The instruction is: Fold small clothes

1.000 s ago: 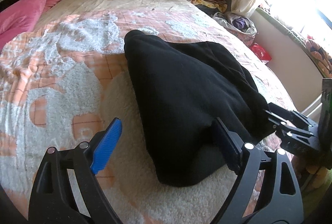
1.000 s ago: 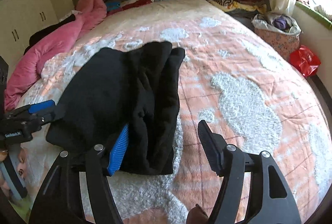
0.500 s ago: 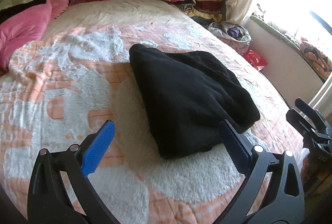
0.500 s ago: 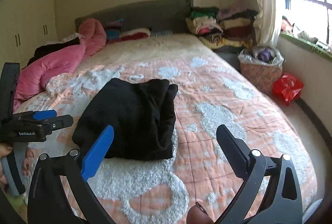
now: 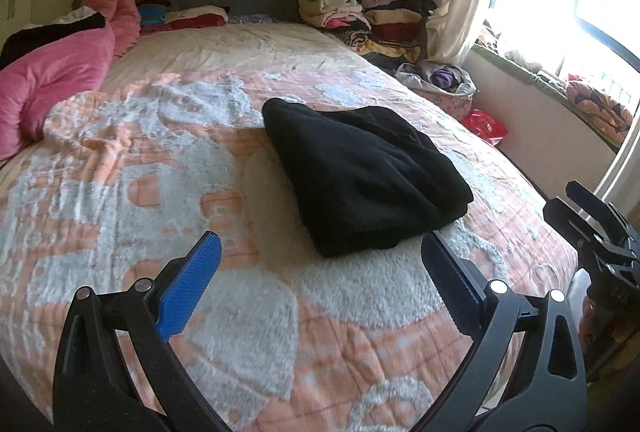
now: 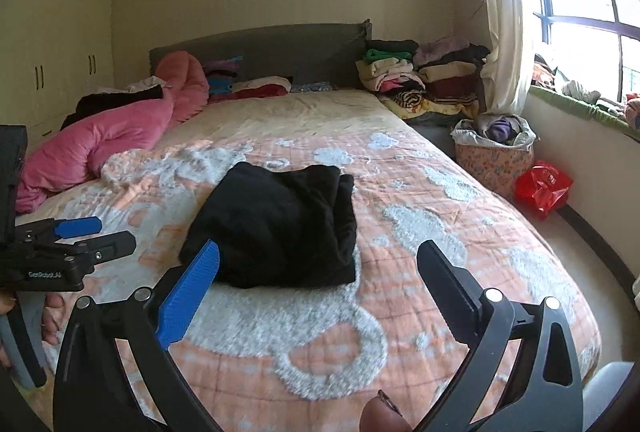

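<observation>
The black garment point(image 5: 360, 172) looks like matt, fuzzy fleece; the bedspread point(image 5: 120, 192) is quilted cloth with rough, tufted patches.

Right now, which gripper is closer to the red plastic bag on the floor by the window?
Right. The right gripper is at the bed's window-side foot corner, the same side as the red bag; the left gripper is further over, across the folded black garment.

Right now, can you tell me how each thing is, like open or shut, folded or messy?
Black garment: folded, lying flat on the bed, nothing touching it.
Left gripper: open, empty.
Right gripper: open, empty.
Pink quilt: bunched up.
Basket: full of clothes.
Curtain: drawn aside.
</observation>
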Available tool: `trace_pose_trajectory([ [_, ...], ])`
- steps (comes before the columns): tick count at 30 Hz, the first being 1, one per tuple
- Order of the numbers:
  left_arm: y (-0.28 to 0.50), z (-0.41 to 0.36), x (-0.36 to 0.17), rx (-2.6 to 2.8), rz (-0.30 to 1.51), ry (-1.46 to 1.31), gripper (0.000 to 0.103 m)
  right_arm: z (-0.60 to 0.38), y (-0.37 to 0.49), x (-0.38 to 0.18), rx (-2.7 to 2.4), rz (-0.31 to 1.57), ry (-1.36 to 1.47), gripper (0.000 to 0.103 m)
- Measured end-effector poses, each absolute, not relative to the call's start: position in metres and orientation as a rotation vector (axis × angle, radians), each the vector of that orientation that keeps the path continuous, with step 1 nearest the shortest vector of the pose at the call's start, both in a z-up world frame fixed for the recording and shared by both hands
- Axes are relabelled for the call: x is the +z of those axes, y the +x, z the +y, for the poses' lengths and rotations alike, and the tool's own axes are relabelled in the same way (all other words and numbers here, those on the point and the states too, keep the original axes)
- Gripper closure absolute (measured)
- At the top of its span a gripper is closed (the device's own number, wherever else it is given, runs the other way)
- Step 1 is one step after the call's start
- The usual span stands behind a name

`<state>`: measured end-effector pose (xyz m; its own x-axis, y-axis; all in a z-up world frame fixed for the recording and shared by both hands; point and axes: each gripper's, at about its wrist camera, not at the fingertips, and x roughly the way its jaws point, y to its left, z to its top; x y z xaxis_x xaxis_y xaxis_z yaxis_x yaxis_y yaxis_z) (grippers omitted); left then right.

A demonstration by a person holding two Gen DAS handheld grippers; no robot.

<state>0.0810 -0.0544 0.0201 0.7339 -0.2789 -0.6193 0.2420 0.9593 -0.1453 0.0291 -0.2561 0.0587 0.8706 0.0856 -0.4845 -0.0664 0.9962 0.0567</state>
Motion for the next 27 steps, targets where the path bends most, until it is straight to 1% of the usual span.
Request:
trace_pose_trajectory([
  [12, 0.047, -0.037, -0.001, -0.286, 0.719, -0.062, 0.009, -0.237, -0.009, 0.046, 0.057, 0.523, 0.042, 0.004],
  [27, 0.049, -0.026, -0.017, -0.260, 0.746, -0.081, 0.009, -0.228, -0.001, 0.008, 0.020, 0.623, 0.036, 0.004],
])
